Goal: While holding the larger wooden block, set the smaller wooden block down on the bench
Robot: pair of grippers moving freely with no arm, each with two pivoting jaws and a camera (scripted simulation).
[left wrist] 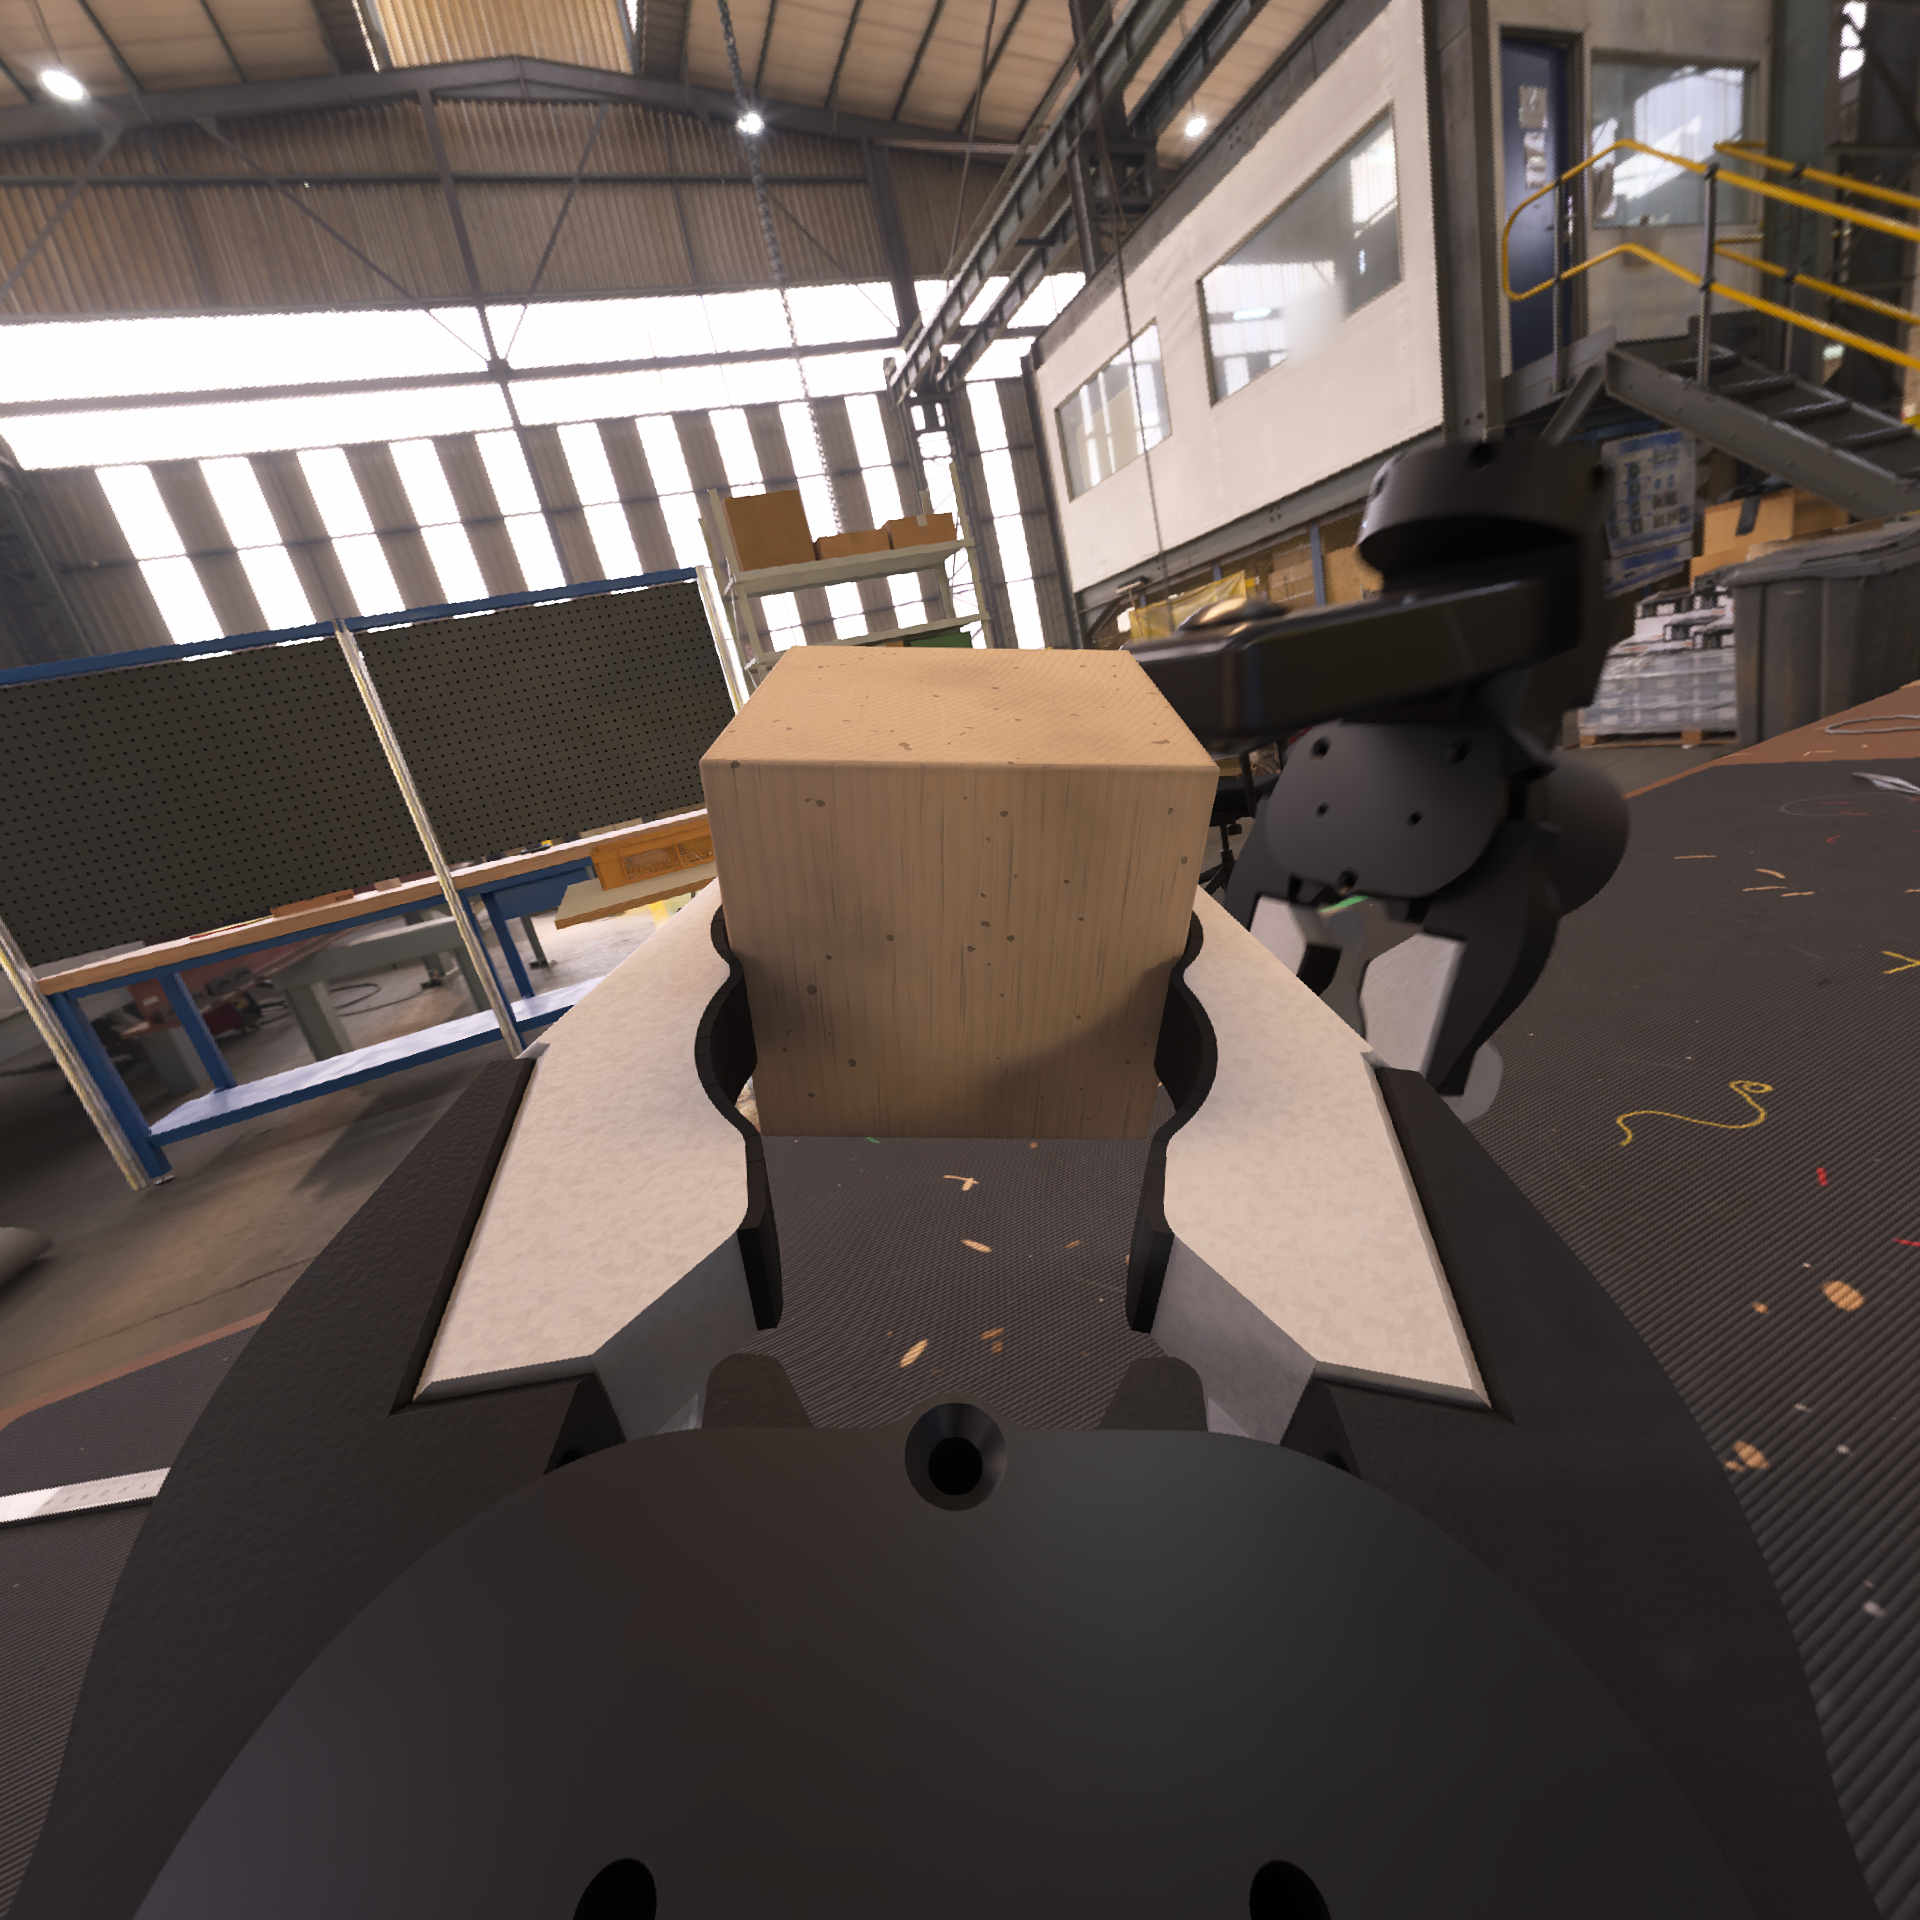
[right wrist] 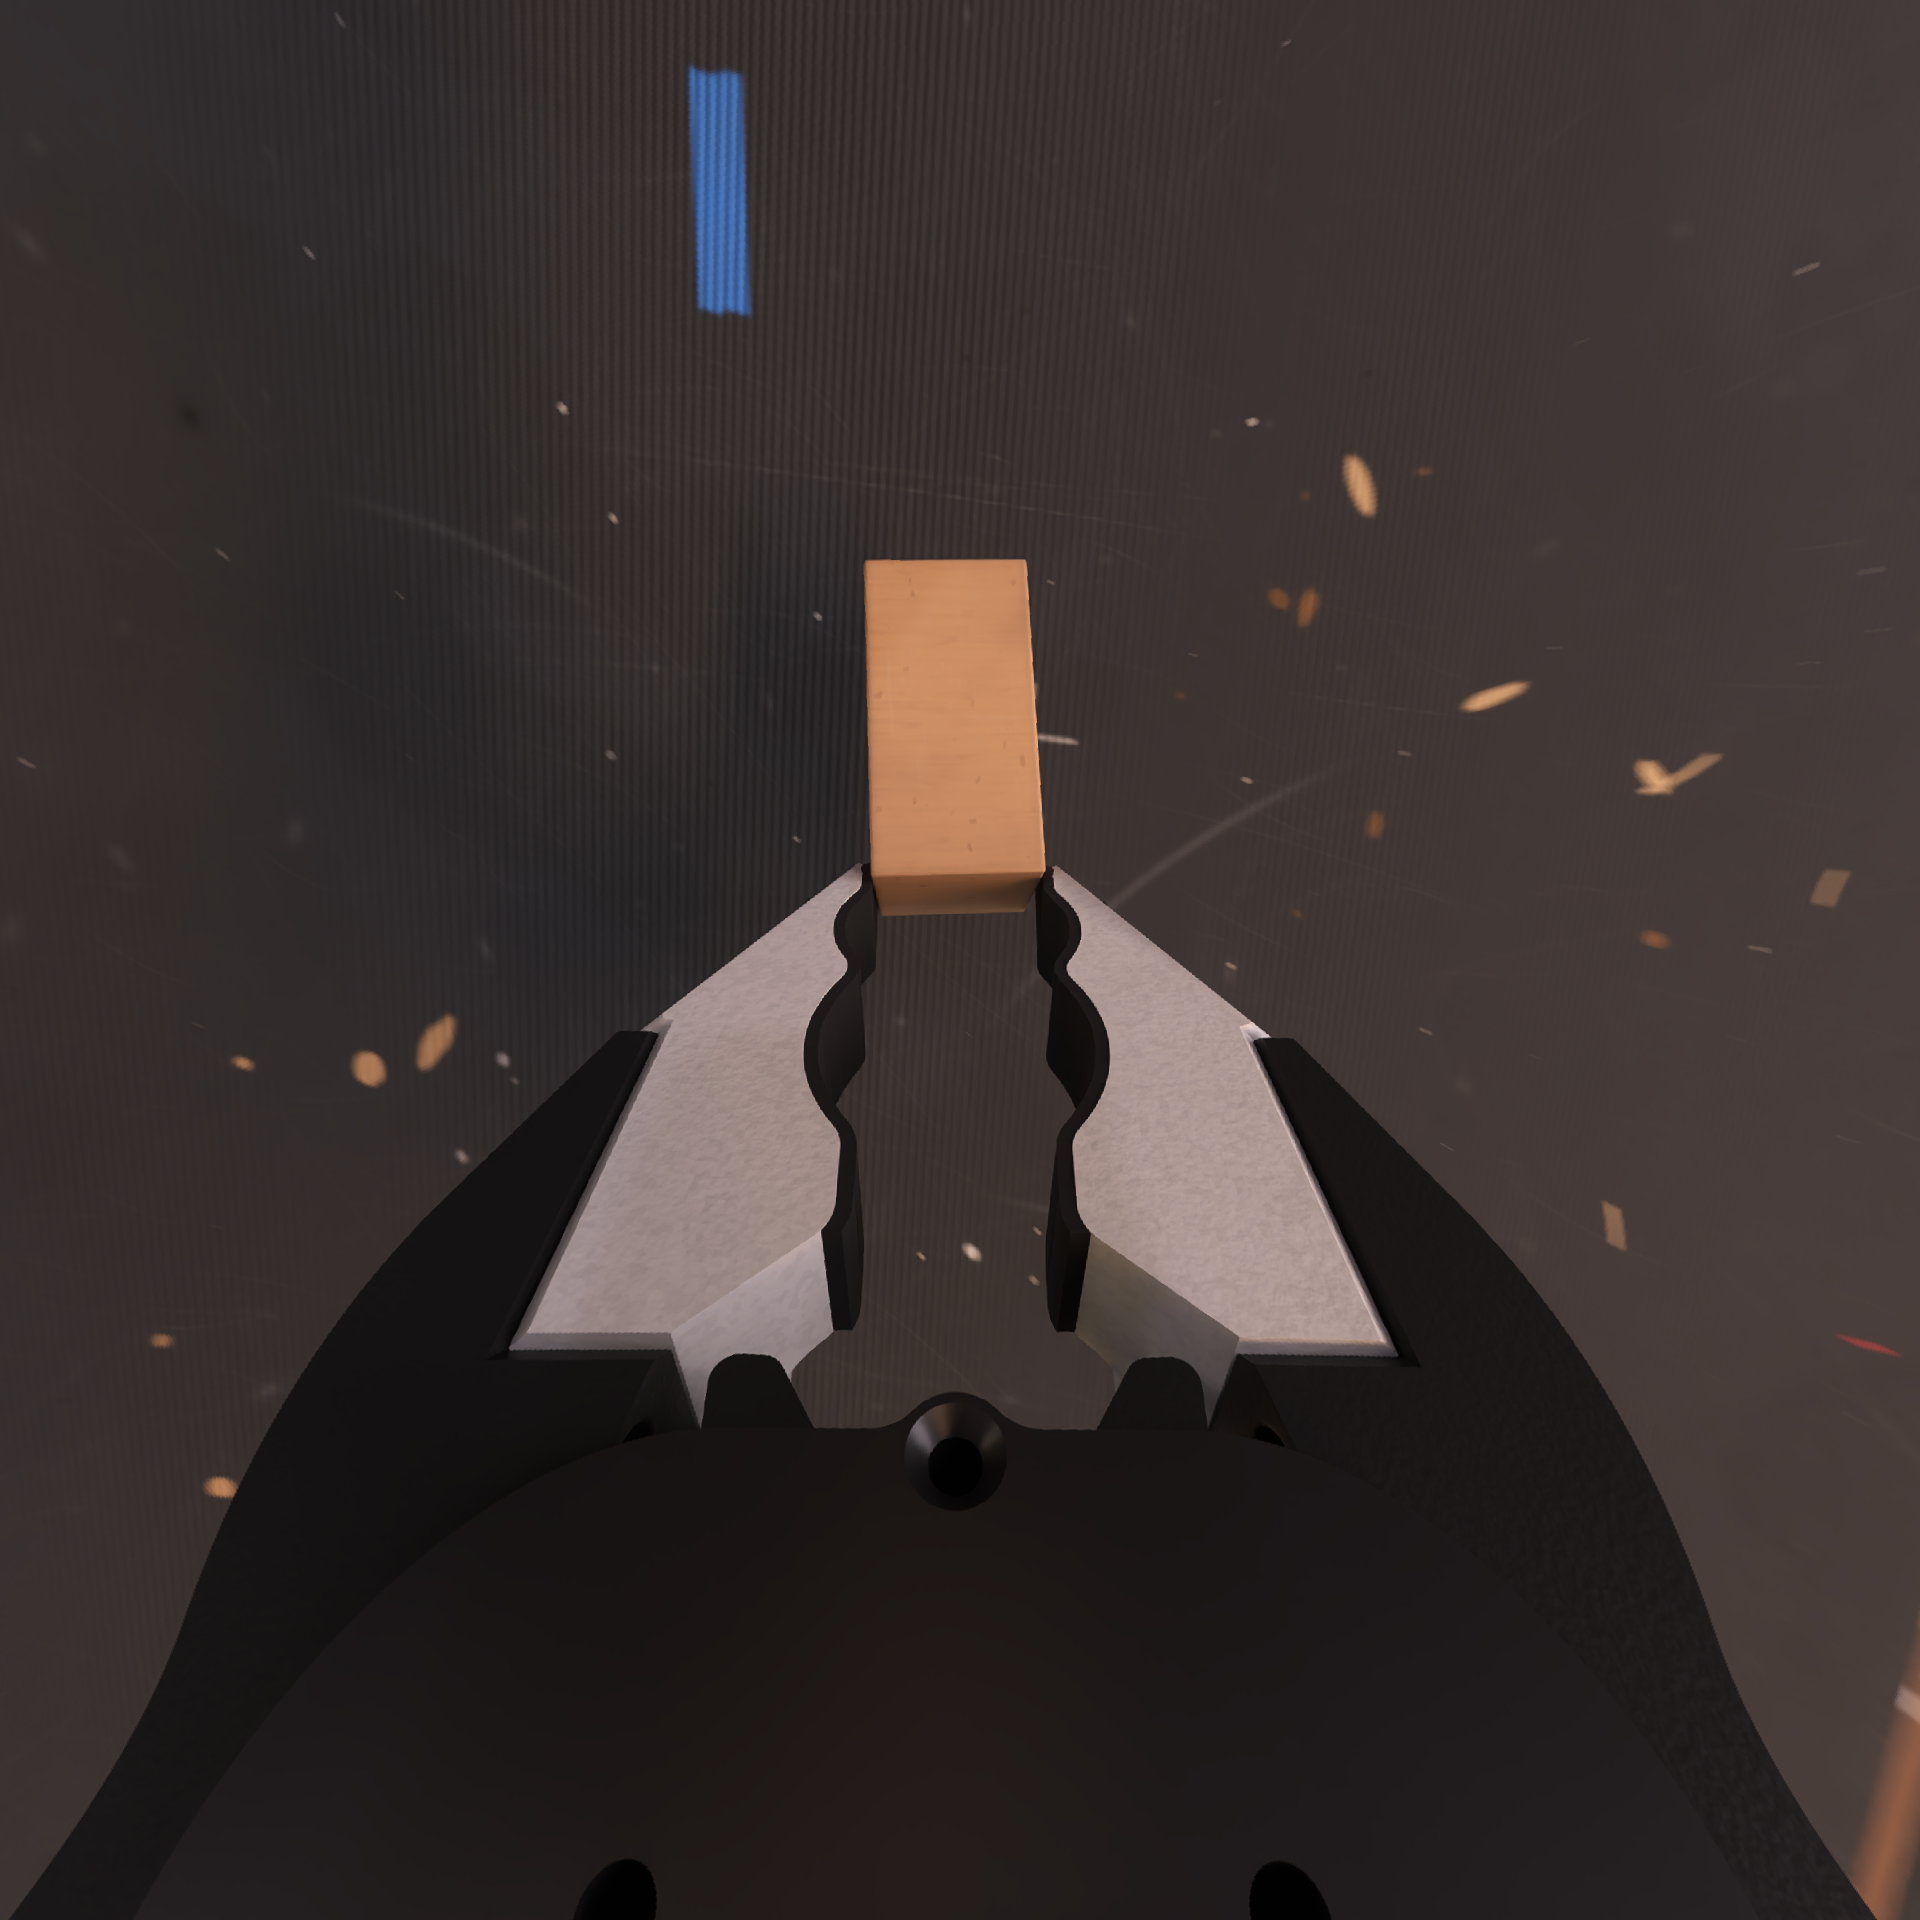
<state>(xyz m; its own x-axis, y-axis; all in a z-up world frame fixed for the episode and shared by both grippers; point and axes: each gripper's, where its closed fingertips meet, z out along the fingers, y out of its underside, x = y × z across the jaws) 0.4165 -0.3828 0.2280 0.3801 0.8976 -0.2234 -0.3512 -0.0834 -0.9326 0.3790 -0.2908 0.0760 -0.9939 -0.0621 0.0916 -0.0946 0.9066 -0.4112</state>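
Observation:
My left gripper (left wrist: pixel 956 925) is shut on the larger wooden block (left wrist: pixel 961 894), a pale cube held upright between both fingers above the dark bench mat (left wrist: pixel 1558 1351). My right gripper (right wrist: pixel 958 883) points down at the bench mat (right wrist: pixel 416 623) and pinches the near end of the smaller wooden block (right wrist: pixel 951 727), an orange-tan oblong, at its very fingertips. I cannot tell whether this block touches the mat. The right gripper also shows in the left wrist view (left wrist: pixel 1382 1029), just right of the cube, its tips low over the mat; the small block is hidden there.
The mat is strewn with wood chips and scratches. A blue strip (right wrist: pixel 720 192) lies on it ahead of the small block. A metal ruler (left wrist: pixel 73 1496) lies at the bench's left edge. Beyond are a pegboard workbench (left wrist: pixel 364 748) and shelving.

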